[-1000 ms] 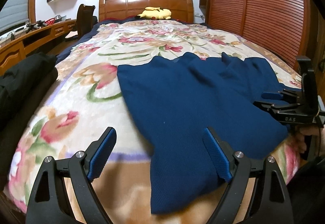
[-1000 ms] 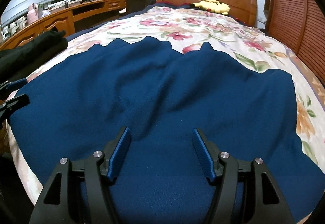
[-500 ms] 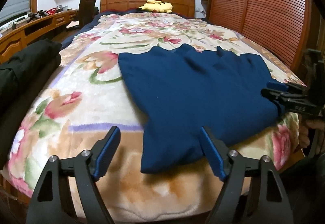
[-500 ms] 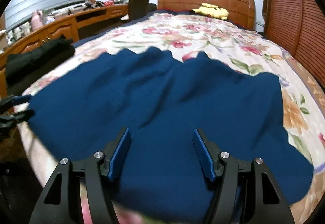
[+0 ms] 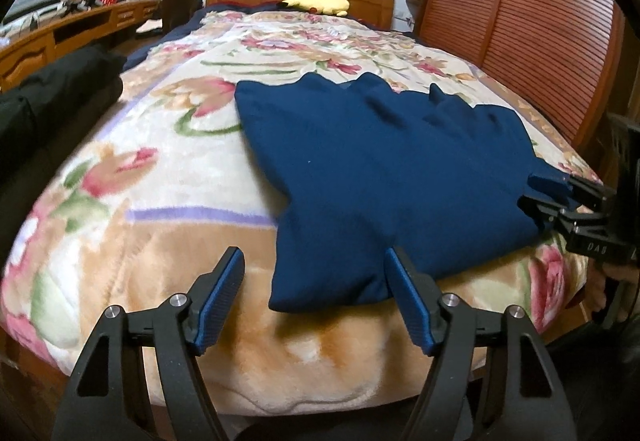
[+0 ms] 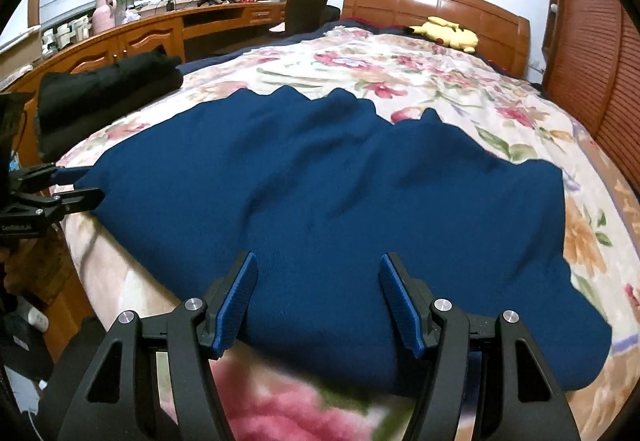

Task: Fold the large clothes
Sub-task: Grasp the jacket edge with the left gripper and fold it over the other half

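We see a softly lit room with faint shadows. The edges bend and go dark. The floral blanket (image 6: 280,401) up close looks blurry, maybe from moving.

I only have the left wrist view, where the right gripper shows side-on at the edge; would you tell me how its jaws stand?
Observer: The right gripper has its jaws open at the near edge of the blue garment; the pads are not pressing cloth.
Operator: Thank you. Does the garment end at that gripper?
Observer: No, it runs on past it to a corner lying on the floral blanket.
Operator: Is anything at the window end of the desk?
Observer: A pink flask stands on the desk there.
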